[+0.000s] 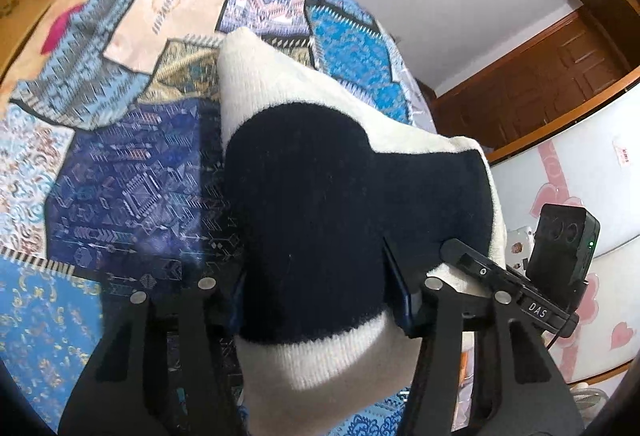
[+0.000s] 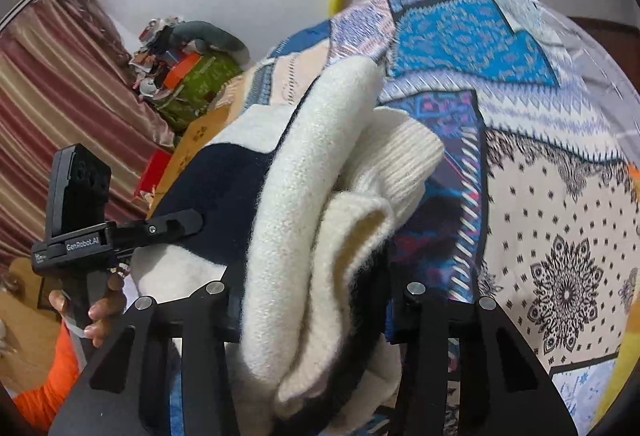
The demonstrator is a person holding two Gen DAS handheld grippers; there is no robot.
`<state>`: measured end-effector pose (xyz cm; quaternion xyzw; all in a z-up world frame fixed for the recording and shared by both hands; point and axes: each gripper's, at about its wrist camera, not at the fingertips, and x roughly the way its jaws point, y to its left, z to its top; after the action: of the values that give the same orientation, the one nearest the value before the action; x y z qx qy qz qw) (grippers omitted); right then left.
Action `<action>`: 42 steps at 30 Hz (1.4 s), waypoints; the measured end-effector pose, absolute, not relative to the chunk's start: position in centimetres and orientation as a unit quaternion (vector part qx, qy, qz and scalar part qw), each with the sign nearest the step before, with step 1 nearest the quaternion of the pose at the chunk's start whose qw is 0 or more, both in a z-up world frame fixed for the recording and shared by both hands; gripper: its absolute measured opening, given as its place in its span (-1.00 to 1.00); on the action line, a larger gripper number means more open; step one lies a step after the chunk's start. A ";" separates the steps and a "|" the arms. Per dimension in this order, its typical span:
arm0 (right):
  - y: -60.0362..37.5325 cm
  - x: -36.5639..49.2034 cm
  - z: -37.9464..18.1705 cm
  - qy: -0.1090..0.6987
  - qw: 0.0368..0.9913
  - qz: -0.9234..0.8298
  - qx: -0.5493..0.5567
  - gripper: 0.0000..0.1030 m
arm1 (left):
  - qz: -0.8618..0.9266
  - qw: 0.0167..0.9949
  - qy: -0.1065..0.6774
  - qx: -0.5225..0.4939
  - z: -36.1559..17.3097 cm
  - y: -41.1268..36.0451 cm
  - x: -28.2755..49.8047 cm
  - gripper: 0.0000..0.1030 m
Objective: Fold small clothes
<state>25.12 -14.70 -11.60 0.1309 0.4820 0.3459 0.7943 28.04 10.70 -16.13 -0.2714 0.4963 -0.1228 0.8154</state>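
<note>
A small cream and navy knit sweater [image 1: 312, 220] is held up above the patterned bedspread [image 1: 120, 164]. My left gripper [image 1: 320, 300] is shut on its navy and cream hem edge. My right gripper [image 2: 316, 312] is shut on a bunched fold of the same sweater [image 2: 312, 220], with a ribbed cream cuff [image 2: 404, 160] sticking out. The right gripper shows at the sweater's right edge in the left wrist view [image 1: 520, 284]. The left gripper shows at the left in the right wrist view [image 2: 100, 232].
The patchwork bedspread [image 2: 540, 164] spreads under both grippers. A wooden door [image 1: 560, 76] and a white cabinet with pink hearts [image 1: 580, 176] stand at the right. A striped curtain [image 2: 60, 108] and a pile of clutter [image 2: 184, 72] lie at the left.
</note>
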 end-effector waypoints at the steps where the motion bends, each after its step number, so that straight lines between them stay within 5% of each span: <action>1: -14.4 25.1 -11.1 0.477 0.796 0.350 0.131 -0.17 | -0.122 0.818 0.491 -0.273 -15.7 11.0 27.8 0.08; 12: -10.0 24.4 -9.1 0.457 0.790 0.388 0.127 -0.18 | -0.095 0.839 0.459 -0.275 -12.7 15.5 24.2 0.08; 30: -7.4 24.8 -14.9 0.539 0.748 0.374 0.102 -0.03 | -0.051 0.803 0.512 -0.299 -20.1 18.3 22.8 0.22; 42: -8.8 22.3 -9.6 0.450 0.822 0.349 0.010 0.00 | 0.008 0.841 0.494 -0.220 -17.4 18.2 21.1 0.24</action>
<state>22.25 -8.84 -9.60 0.0099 0.4502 0.3490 0.8219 21.11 18.24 -17.37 -0.2200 0.4939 0.0083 0.8412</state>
